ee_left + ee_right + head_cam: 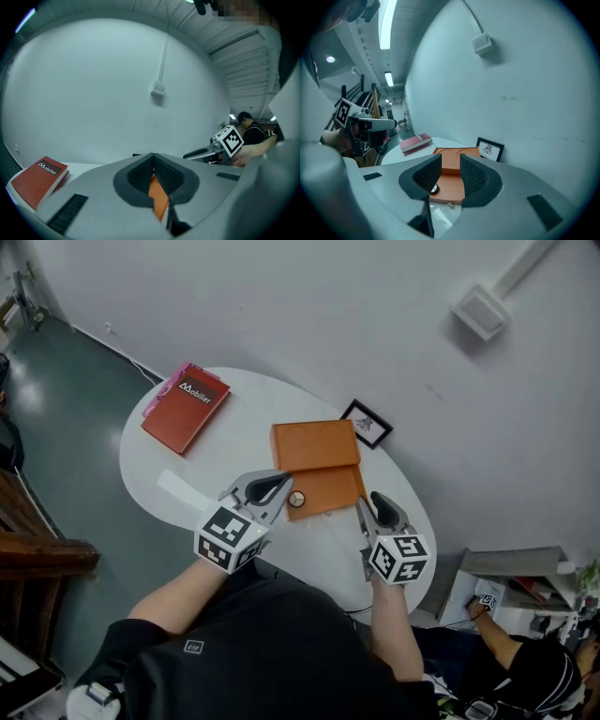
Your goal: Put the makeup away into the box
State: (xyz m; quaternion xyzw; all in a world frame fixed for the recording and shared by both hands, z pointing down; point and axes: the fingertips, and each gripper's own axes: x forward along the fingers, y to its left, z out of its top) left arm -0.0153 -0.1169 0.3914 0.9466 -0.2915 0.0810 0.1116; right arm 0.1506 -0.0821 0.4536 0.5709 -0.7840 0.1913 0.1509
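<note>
An orange box (317, 470) lies open on the white oval table (178, 451), its lid folded back toward the wall. A small round compact (296, 500) sits in the box's near left corner; the right gripper view shows the compact (434, 189) low between the jaws. My left gripper (275, 487) hovers just left of the compact, shut, with only a sliver of the orange box (158, 197) visible behind its pads. My right gripper (373, 506) is off the box's near right corner, jaws apart and empty, pointing over the box (452, 157).
A red book (186, 405) lies at the table's far left. A small black picture frame (367, 424) leans against the wall behind the box. A seated person (525, 662) and shelves are at the lower right, beyond the table.
</note>
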